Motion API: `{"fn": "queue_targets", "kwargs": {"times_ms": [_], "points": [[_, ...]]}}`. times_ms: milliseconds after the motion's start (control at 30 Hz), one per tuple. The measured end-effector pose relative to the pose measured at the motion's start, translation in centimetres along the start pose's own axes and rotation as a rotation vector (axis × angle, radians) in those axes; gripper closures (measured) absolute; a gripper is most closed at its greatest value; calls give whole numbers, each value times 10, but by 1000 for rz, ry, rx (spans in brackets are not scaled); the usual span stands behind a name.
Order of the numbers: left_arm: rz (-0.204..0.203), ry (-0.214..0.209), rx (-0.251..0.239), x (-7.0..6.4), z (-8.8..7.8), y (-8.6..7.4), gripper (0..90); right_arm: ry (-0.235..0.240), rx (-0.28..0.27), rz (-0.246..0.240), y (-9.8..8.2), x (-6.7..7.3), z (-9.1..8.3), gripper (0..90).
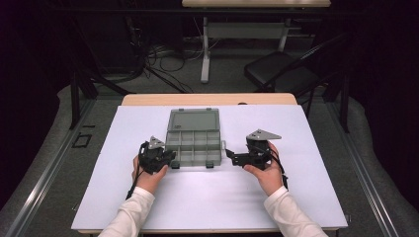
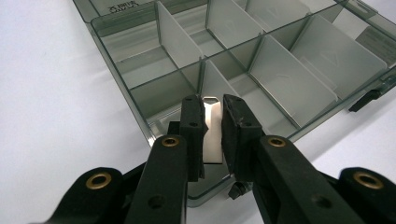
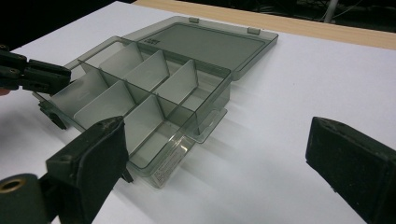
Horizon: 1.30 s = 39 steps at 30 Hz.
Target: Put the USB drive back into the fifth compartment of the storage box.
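Your right gripper [image 3: 224, 163] has its two black jaws spread wide with nothing between them, just white table cover [image 3: 289, 93]. Off to the left sits the smoky clear organizer box [image 3: 140, 93], lid flipped open flat behind it, white dividers standing in the compartments. Your left gripper [image 3: 32, 74] is poking in at the box's far end.

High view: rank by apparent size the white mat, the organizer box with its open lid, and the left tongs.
1. white mat, far the largest.
2. organizer box, lid folded back.
3. left tongs, shut on a small white divider at the box's near corner.
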<state>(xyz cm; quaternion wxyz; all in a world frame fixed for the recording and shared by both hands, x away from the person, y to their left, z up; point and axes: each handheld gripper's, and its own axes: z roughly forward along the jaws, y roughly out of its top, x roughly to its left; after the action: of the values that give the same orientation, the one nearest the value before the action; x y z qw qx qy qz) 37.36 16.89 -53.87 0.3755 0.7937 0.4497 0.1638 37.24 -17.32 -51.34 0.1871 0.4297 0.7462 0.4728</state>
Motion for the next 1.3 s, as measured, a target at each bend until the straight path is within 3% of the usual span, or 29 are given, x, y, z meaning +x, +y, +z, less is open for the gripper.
{"fn": "queue_targets", "kwargs": {"times_ms": [100,200,700,833,967,1133,1300], "points": [[1,0,7,0,1,0,787,1,0,-2,0,0,0,50],[-10,5,8,1,1,-1,723,0,-4,-2,0,0,0,50],[-38,34,-84,-1,-13,4,437,-1,-6,4,0,-1,0,51],[-15,32,-98,2,-16,8,367,-4,-3,6,0,-1,0,51],[25,-4,-120,4,-19,16,359,-6,1,5,0,-1,0,51],[14,-46,-96,8,-22,36,353,-7,1,11,0,-3,1,51],[15,-24,-85,12,-19,52,272,-4,-10,16,1,-4,0,55]]}}
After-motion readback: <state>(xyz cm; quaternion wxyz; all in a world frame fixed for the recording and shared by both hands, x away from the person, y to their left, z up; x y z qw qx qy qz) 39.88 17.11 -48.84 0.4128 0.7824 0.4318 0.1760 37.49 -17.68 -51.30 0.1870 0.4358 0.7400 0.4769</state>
